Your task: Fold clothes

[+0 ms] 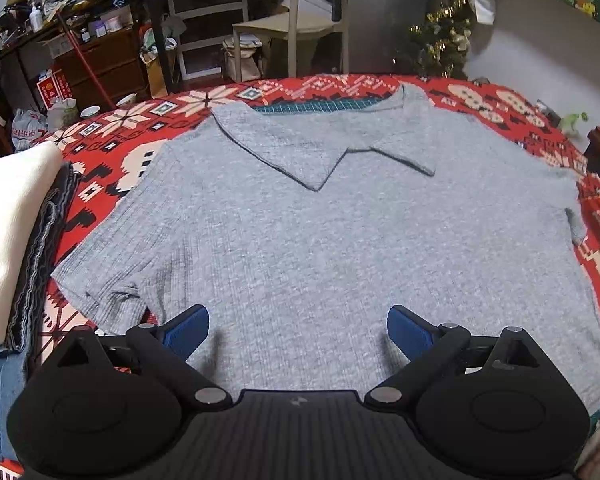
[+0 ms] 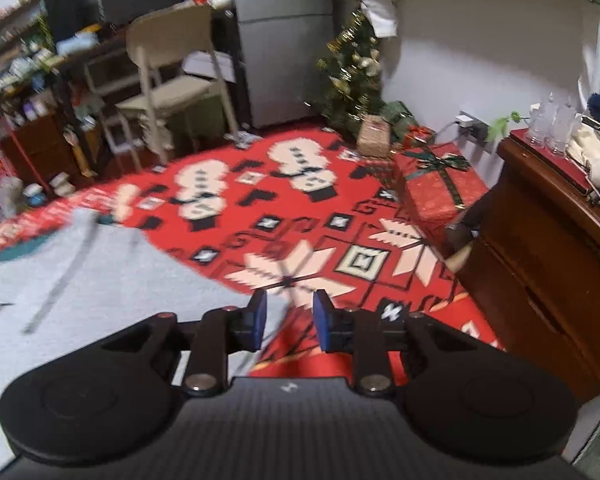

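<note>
Both tongs hung open and empty: left tongs [image 1: 298,332] wide over the flat grey shirt [image 1: 320,220], right tongs [image 2: 289,320] narrowly parted beside it. Folding seemed unstarted. Next, probably, each grips a shirt edge.

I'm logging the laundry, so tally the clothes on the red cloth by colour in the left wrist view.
Grey: 1, the collared shirt, spread flat.
White: 1, the folded piece on top of the stack.
Dark denim: 1, the folded piece beneath it.
Total: 3

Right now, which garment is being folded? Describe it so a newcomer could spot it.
Find the red snowflake-patterned blanket. Spread flat on it lies the grey ribbed short-sleeved knit top. Unlike the folded cream and denim pile beside it, it is unfolded and has a pointed collar.
</note>
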A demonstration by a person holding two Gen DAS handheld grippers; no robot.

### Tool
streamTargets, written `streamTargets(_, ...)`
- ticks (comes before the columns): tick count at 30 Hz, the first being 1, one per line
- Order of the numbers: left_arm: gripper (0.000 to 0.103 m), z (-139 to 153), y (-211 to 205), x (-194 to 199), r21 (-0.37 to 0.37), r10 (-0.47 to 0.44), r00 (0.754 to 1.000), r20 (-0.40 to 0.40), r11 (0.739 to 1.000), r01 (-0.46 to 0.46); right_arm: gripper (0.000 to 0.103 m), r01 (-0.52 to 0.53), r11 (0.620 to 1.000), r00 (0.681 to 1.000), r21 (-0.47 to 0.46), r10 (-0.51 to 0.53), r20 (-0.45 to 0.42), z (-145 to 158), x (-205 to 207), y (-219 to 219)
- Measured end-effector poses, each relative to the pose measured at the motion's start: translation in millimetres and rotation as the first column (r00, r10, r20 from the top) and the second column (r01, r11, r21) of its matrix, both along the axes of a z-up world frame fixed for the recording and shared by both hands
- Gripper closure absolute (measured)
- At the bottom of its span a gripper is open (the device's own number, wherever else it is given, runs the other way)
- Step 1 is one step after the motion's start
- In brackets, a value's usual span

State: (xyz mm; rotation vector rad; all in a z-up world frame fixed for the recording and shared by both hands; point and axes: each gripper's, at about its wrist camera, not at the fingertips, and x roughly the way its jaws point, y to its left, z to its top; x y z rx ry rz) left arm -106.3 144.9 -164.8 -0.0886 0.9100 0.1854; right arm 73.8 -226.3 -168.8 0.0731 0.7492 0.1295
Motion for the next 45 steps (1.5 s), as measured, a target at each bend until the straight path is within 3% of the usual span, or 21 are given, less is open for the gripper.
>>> streamTargets(2,0.007,1.6,2.7,-4.0,-0.011,0.006,1.0,0.012,1.0,-0.006,0.094,-0.042,0.997,0.999,0.068,0.044,-0.015,4.1,-18.5,8.9)
streamTargets(3,0.007,1.9,4.0,-6.1,-0.016,0.01,1.0,0.014,1.0,-0.01,0.097,-0.066,0.993,0.997,0.097,0.069,-0.027,3.5,-25.2,14.6)
streamTargets(6,0.007,3.3,8.5,-14.3,-0.031,0.022,1.0,0.019,0.999,-0.022,0.099,-0.124,0.984,0.989,0.125,0.133,-0.068,-8.8,-41.7,39.8)
streamTargets(11,0.007,10.2,15.3,-35.1,-0.029,0.023,0.998,0.052,0.999,-0.021,0.103,-0.105,0.991,0.986,0.088,0.115,-0.119,-28.8,-50.9,54.1)
streamTargets(14,0.007,11.2,20.7,-44.1,-0.028,0.039,0.998,0.056,0.999,-0.038,0.1,-0.072,0.993,0.986,0.093,0.084,-0.142,-31.0,-57.4,44.7)
streamTargets(19,0.007,9.2,33.2,-54.7,-0.014,0.082,0.995,0.061,0.997,-0.081,0.093,-0.062,0.993,0.993,0.101,0.071,-0.091,-9.7,-83.4,33.5)
streamTargets(23,0.007,8.5,49.6,-57.1,0.037,0.134,0.989,0.069,0.99,-0.137,0.091,-0.078,0.989,0.994,0.124,0.087,-0.071,2.4,-100.5,36.5)
streamTargets(27,0.007,11.4,81.7,-60.3,0.036,0.223,0.971,0.088,0.973,-0.227,0.091,-0.12,0.979,0.987,0.163,0.135,-0.084,4.5,-116.4,48.4)
streamTargets(31,0.028,10.6,115.8,-56.5,-0.001,0.286,0.954,0.086,0.958,-0.287,0.078,-0.168,0.969,0.979,0.179,0.186,-0.086,4.8,-128.6,63.1)
streamTargets(35,0.042,4.2,136.3,-47.0,0.019,0.31,0.944,0.11,0.949,-0.314,0.078,-0.208,0.956,0.968,0.206,0.232,-0.098,2.6,-133.0,72.9)
streamTargets(39,0.073,-5.9,148.2,-34.8,0.007,0.302,0.947,0.105,0.952,-0.305,0.078,-0.238,0.946,0.959,0.22,0.265,-0.098,1.2,-134.5,78.9)
streamTargets(42,0.082,-12.3,150.2,-26.7,0.045,0.288,0.951,0.111,0.955,-0.295,0.078,-0.25,0.94,0.954,0.232,0.28,-0.105,-0.5,-132.6,81.3)
streamTargets(45,0.082,-16.0,152.4,-20.1,0.073,0.281,0.955,0.099,0.955,-0.289,0.078,-0.261,0.937,0.95,0.233,0.293,-0.112,-1.3,-129.6,85.0)
